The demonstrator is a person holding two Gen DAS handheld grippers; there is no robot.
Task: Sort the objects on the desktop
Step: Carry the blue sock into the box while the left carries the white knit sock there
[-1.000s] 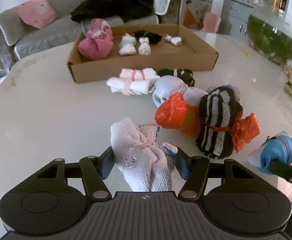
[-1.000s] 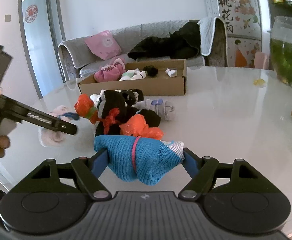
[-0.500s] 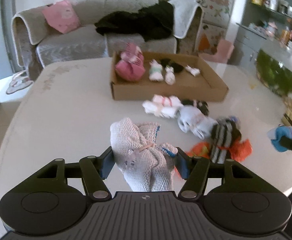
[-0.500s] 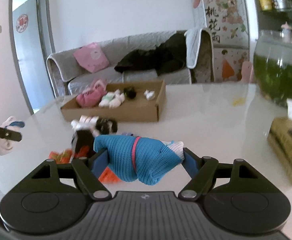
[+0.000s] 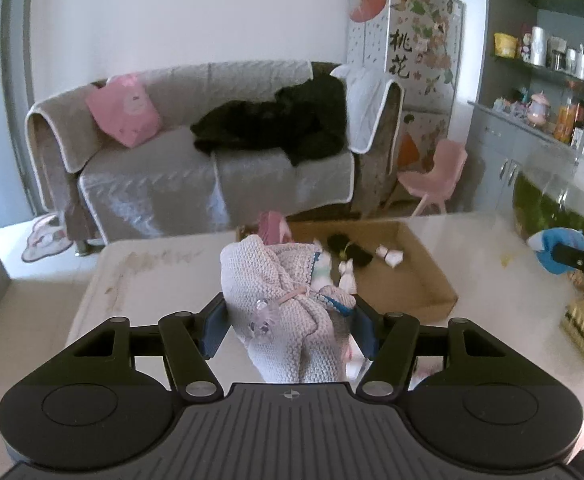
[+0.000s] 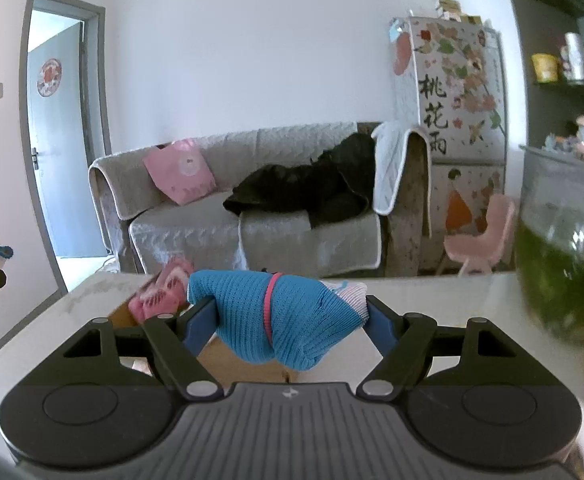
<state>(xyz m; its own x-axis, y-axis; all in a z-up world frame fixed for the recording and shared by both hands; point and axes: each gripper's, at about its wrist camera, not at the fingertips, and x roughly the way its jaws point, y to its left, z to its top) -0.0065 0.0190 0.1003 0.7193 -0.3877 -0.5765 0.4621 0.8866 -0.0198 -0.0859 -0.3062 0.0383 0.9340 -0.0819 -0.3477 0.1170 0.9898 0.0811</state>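
With left claw (image 5: pixel 288 326) clamped on white knit bundle (image 5: pixel 280 312) and right claw (image 6: pixel 290 322) clamped on blue knit bundle (image 6: pixel 268 314) (long axis crosswise), carry forward and down into cardboard tray (image 5: pixel 420 276), directly ahead on the surface (image 5: pixel 152 280), nearer the left.

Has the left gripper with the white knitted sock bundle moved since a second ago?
Yes. The left gripper, shut on the white knitted sock bundle, has risen and advanced toward the cardboard box, which now sits just beyond the bundle.

Box (image 5: pixel 424 276) on tabletop (image 5: pixel 152 276); sock bundles (image 5: pixel 350 248) inside box; sofa (image 5: pixel 212 160) behind box; fishbowl (image 5: pixel 552 200) right of box.
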